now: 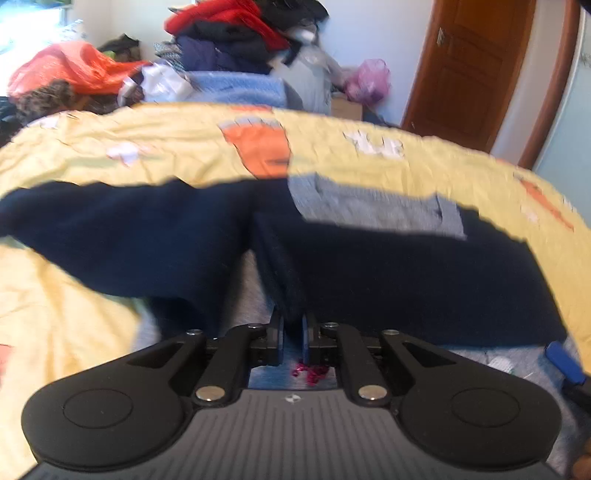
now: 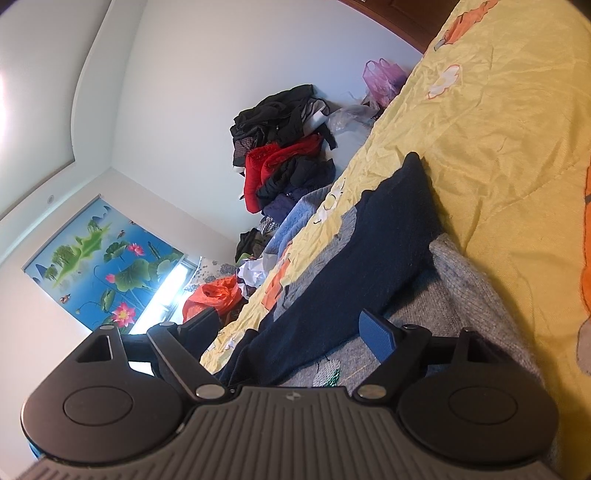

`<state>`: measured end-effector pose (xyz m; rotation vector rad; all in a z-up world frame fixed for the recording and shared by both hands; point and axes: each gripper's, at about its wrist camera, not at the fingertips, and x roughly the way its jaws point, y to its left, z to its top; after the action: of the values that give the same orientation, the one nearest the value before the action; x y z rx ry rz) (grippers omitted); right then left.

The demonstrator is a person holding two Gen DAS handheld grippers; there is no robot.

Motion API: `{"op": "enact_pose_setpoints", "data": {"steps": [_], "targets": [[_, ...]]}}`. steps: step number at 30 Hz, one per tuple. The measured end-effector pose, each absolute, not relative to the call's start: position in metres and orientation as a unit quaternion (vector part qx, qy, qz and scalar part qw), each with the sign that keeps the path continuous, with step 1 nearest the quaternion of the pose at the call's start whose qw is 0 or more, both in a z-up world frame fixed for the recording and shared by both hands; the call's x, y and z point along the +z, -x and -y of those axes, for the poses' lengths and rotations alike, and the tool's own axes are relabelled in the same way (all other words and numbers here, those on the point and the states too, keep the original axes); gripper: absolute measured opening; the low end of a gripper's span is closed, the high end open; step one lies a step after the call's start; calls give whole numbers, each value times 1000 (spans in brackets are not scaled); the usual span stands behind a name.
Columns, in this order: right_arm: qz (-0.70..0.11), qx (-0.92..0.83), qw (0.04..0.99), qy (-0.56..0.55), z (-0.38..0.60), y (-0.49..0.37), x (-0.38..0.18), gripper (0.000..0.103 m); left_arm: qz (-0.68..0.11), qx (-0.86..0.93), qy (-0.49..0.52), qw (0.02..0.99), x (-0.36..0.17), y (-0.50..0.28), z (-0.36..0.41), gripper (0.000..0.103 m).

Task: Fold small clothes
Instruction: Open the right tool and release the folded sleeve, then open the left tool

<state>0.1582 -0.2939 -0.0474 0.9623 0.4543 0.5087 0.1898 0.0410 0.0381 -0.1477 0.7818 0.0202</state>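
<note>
A small navy and grey knit sweater (image 1: 369, 266) lies on the yellow bedspread (image 1: 184, 147). My left gripper (image 1: 293, 338) is shut on a fold of the sweater's navy fabric and holds it lifted toward the camera. My right gripper (image 2: 291, 325) is open, tilted on its side, with its blue pads (image 2: 376, 334) wide apart over the sweater (image 2: 354, 254). The navy part sits between its fingers and the grey body lies under the right finger. The right gripper's blue pad also shows at the right edge of the left wrist view (image 1: 565, 360).
A pile of dark and red clothes (image 1: 236, 33) and an orange bag (image 1: 74, 70) stand behind the bed. A pink bag (image 1: 369, 79) sits by the wooden door (image 1: 469, 66). The bedspread (image 2: 498, 129) extends far beyond the sweater.
</note>
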Motion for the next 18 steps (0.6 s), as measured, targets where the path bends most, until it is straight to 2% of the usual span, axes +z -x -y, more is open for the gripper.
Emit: {"op": "enact_pose_setpoints", "data": {"steps": [3,4,5,7,9,12,15,18], "targets": [[-215,240,832,-452,294,-158,-48,85,-295,15,107,949,61,-165,-51,14],[-215,241,832,-451,294,-158,-47,85,-278,1,107,955,66,-163,-48,24],[-216,241,833,-449,293,-158,-47,86,-274,-13,97,957,67,-164,-41,41],[-216,242,834,-446,293,-157,-46,86,-285,-20,58,957,63,-173,-23,55],[-216,243,834,-446,292,-157,-45,86,-296,-21,29,955,51,-184,-9,55],[-216,243,834,-445,293,-157,-45,86,-363,-10,42,931,19,-209,-10,55],[-218,240,836,-443,293,-156,-44,86,-323,-16,47,945,3,-200,-16,58],[-238,216,845,-427,292,-154,-33,89,-321,-22,66,945,2,-199,-21,59]]}}
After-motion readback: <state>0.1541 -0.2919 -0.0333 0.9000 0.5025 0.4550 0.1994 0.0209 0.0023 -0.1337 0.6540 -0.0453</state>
